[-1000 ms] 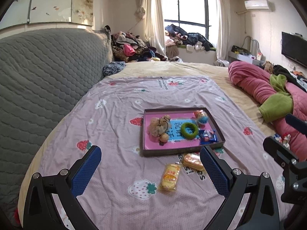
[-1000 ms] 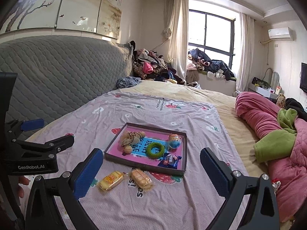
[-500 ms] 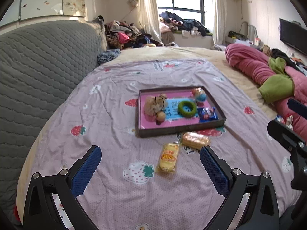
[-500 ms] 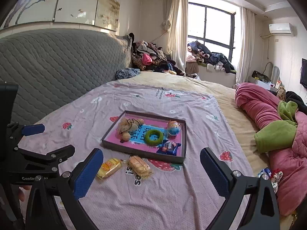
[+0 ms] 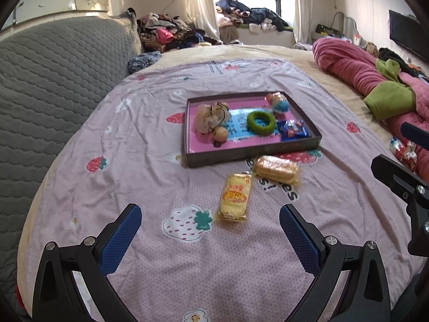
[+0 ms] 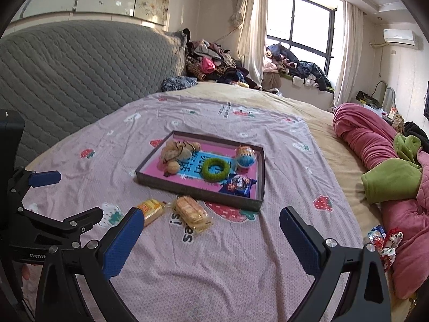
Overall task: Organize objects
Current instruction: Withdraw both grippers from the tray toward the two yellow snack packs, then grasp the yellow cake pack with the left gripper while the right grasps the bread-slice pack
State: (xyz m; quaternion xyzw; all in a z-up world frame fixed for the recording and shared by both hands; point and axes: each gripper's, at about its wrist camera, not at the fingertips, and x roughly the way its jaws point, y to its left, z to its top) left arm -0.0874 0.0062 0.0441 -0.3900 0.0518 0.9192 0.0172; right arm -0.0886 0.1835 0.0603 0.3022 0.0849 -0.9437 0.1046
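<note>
Yellow snack packet and wafer pack lie before the tray; both grippers' fingers spread, empty.

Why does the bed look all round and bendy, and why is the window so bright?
Left wrist view: the fisheye lens curves the bed's blanket towards the edges, and the picture's corners are black. Right wrist view: daylight washes the window almost white, while the tray stays evenly lit and sharp.
</note>
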